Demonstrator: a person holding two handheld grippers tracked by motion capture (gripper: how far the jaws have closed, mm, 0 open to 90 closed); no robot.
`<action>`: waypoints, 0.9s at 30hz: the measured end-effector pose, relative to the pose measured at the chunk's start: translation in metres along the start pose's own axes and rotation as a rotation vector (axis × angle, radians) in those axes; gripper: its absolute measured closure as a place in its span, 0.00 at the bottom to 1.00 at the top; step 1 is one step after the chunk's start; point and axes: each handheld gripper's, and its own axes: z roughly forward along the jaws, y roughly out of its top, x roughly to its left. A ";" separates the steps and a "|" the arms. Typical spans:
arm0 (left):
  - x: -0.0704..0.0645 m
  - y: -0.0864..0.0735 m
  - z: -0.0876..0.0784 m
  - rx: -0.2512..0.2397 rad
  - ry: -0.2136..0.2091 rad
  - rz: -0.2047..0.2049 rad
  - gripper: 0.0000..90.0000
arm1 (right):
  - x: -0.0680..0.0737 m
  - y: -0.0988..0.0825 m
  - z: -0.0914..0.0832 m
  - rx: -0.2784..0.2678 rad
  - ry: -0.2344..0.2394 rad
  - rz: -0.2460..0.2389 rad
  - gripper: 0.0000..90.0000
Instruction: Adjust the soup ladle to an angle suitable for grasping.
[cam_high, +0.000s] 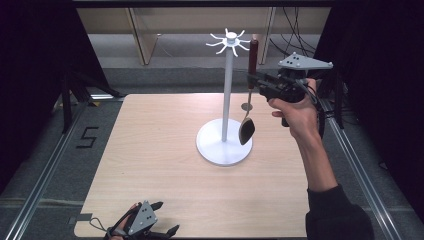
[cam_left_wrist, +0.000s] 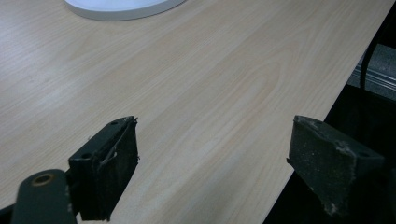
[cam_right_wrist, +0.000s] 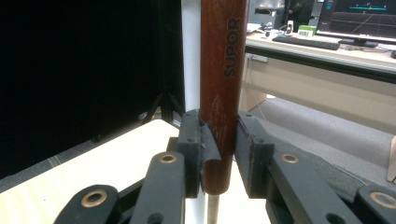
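A white rack stands on the table, with a thin pole (cam_high: 228, 90), a round base (cam_high: 215, 147) and a ring of hooks (cam_high: 228, 41) on top. Just right of the pole hangs a ladle, its red-brown wooden handle (cam_high: 253, 55) upright and its dark bowl (cam_high: 246, 131) low over the base. My right gripper (cam_high: 255, 80) is shut on the handle (cam_right_wrist: 224, 70), with the white pole (cam_right_wrist: 190, 56) right behind it. At the table's front edge my left gripper (cam_high: 167, 217) lies low and open, its jaws (cam_left_wrist: 212, 135) wide apart over bare wood, and the rack base (cam_left_wrist: 121, 7) lies ahead.
The wooden table (cam_high: 150, 165) ends close beside my left gripper. A small grey disc (cam_high: 246, 106) lies behind the ladle. Black curtains and metal rails (cam_high: 45, 170) flank the table. A desk with a monitor (cam_right_wrist: 359, 18) stands far off.
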 end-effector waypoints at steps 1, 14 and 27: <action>0.000 0.000 0.000 0.000 0.000 0.000 0.17 | 0.000 0.000 0.000 0.000 0.000 0.000 0.82; 0.000 0.000 0.001 -0.001 0.003 0.008 0.17 | 0.004 0.001 0.016 0.041 -0.003 0.003 0.82; 0.001 0.000 0.000 0.002 -0.001 0.022 0.17 | 0.003 -0.003 0.006 0.005 0.031 0.020 0.66</action>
